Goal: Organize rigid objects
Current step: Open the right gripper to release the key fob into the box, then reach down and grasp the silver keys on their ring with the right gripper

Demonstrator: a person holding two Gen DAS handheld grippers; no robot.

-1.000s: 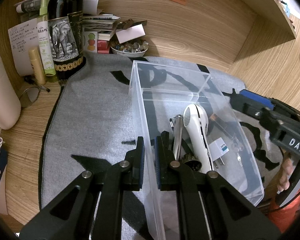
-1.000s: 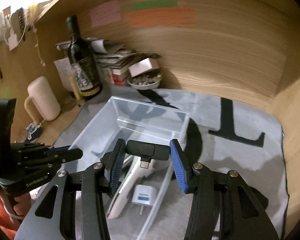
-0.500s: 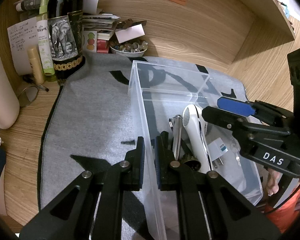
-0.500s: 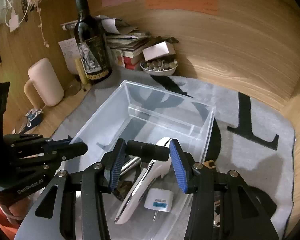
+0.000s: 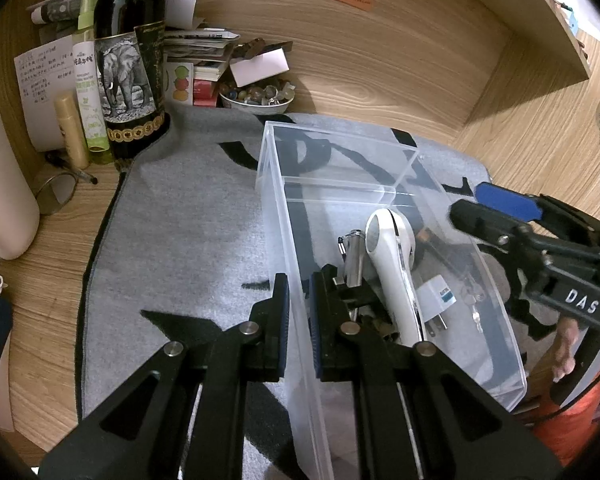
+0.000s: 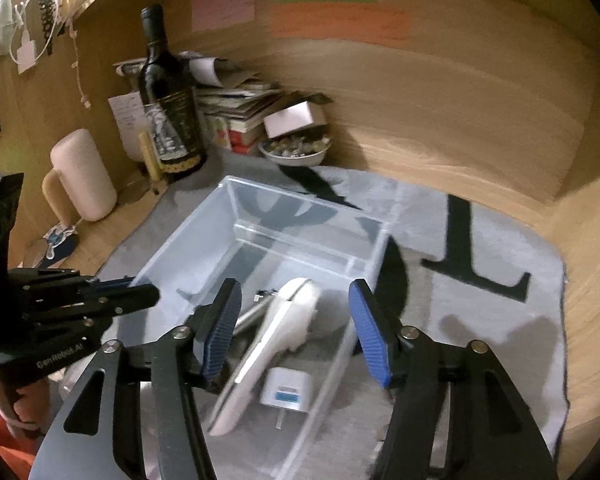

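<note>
R gripper (image 6: pixel 296 328) no longer has the black adapter: fingers now wide apart, empty, hovering over clear bin (image 5: pixel 512 364) at frame centre, so drop looks done; adapter itself can't be picked out inside. L gripper (image 5: pixel 299 312), lower centre, stays pinched on bin's near wall, steadying it. Bin holds white handheld device (image 6: pixel 276 344) & white plug (image 6: pixel 287 392), on grey mat (image 5: pixel 188 232).

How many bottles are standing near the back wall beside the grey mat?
3: a dark wine bottle with an elephant label at the mat's corner, a slim green-and-white spray bottle just left of it, and a small tan bottle further left. The clutter behind may hide more.
</note>
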